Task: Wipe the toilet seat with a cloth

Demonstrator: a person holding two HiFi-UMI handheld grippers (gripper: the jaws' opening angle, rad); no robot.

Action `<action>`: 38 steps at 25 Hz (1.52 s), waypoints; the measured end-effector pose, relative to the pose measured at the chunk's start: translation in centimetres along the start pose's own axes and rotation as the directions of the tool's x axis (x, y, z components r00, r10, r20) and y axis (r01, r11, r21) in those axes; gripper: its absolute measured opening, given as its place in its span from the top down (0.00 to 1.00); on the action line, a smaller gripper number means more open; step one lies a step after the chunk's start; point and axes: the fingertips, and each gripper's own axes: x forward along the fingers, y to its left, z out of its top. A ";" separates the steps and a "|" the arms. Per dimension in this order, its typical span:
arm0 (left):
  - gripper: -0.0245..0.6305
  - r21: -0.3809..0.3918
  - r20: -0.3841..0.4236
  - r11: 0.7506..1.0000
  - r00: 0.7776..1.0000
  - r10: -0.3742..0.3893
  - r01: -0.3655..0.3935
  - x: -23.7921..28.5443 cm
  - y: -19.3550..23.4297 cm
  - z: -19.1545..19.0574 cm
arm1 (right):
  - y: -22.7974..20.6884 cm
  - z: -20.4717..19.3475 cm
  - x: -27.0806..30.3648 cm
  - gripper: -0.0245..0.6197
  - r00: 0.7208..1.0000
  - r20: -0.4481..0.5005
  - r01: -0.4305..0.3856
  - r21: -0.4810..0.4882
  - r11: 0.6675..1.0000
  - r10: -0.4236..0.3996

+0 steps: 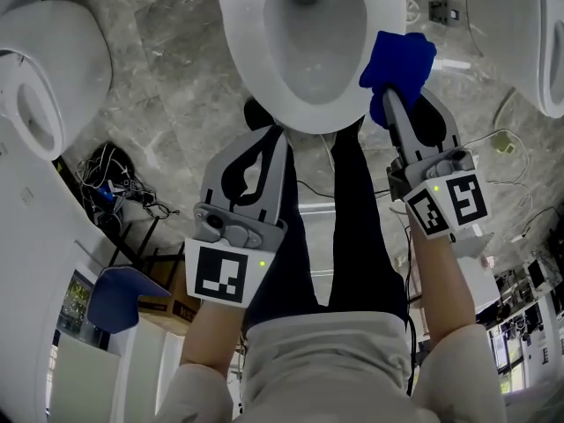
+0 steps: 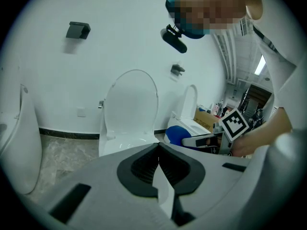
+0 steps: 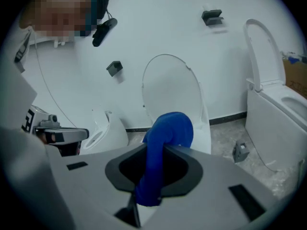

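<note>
At the far left a neighbouring toilet [image 1: 53,69] is standing on the grey marbled floor [image 1: 167,69], well apart from the work. The person's left forearm [image 1: 216,342] is reaching up from the lower left of the head view, carrying the left tool [image 1: 269,130], which is pointing forward with its tip just beside the front left of the toilet seat [image 1: 247,60]. In its own view the left tool [image 2: 158,159] is keeping its jaws pressed together with nothing between them, and it is looking toward the raised lid [image 2: 132,99] standing upright against the white wall. The person's dark trousers [image 1: 352,236] are showing between the two tools, below the bowl. The right forearm [image 1: 436,280] is stretching further forward than the left one, and the right tool [image 1: 388,95] is leaning a little to the left as it points at the seat's right side. Its jaws are clamping a blue cloth [image 1: 398,64], which is bunching above the tip and lying at the right rim of the seat, seemingly against it. In the right gripper view the right tool [image 3: 152,152] is pinching the cloth [image 3: 168,128] as it is arching upward and forward from the jaws, in front of the lid [image 3: 170,90]. Another toilet [image 1: 529,33] is standing at the far right.
</note>
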 end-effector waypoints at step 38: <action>0.95 -0.048 -0.049 0.997 0.997 0.055 -0.057 2.2 4.6 -1.1 | -12.8 -2.3 15.7 0.86 0.965 -0.193 0.210 0.170 0.963 -0.176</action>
